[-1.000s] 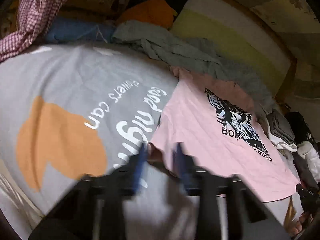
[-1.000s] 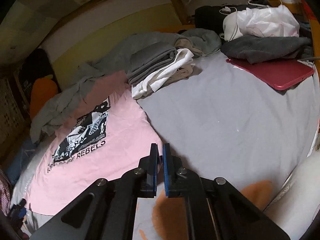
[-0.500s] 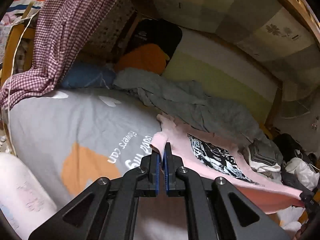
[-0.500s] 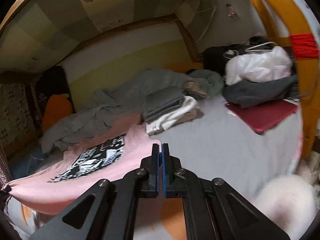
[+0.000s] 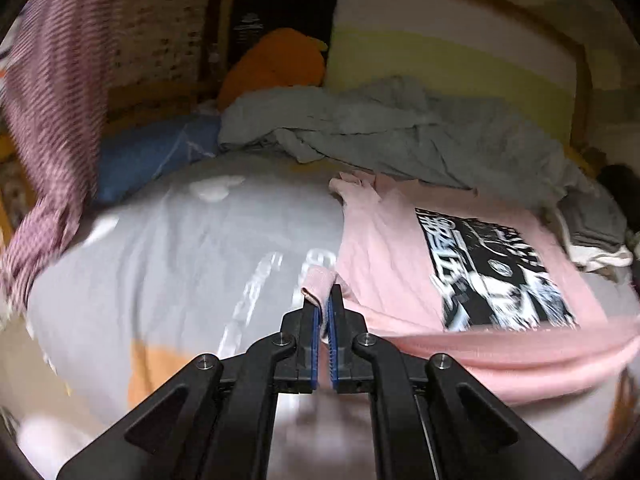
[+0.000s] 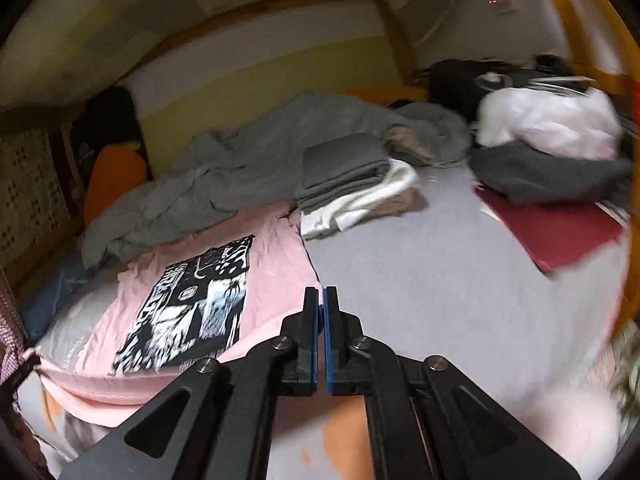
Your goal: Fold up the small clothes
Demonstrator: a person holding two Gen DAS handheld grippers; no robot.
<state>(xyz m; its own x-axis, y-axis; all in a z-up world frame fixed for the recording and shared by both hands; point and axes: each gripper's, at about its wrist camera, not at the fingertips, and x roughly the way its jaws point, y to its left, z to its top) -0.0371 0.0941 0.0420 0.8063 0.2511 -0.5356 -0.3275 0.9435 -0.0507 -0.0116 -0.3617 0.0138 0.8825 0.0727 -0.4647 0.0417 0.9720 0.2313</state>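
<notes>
A pink T-shirt (image 5: 384, 264) with a black-and-white print lies face up on the grey bed sheet (image 5: 192, 248). Its near hem is lifted. My left gripper (image 5: 323, 300) is shut on the hem's left corner, and a small pink fold sticks out past the blue pads. In the right wrist view my right gripper (image 6: 321, 296) is shut on the right corner of the same pink T-shirt (image 6: 276, 276). The hem sags in a band between the two corners. The collar end stays on the bed by the grey blanket.
A crumpled grey blanket (image 6: 240, 168) lies along the far side. A folded stack of grey and white clothes (image 6: 348, 176) sits beside the shirt. At right are a red flat case (image 6: 556, 232), dark clothing and a white bag (image 6: 548, 120). A checked cloth (image 5: 52, 120) hangs at left.
The left jaws, open a second ago, have shut on the hem corner. Both grippers have risen, lifting the shirt's near hem off the sheet.
</notes>
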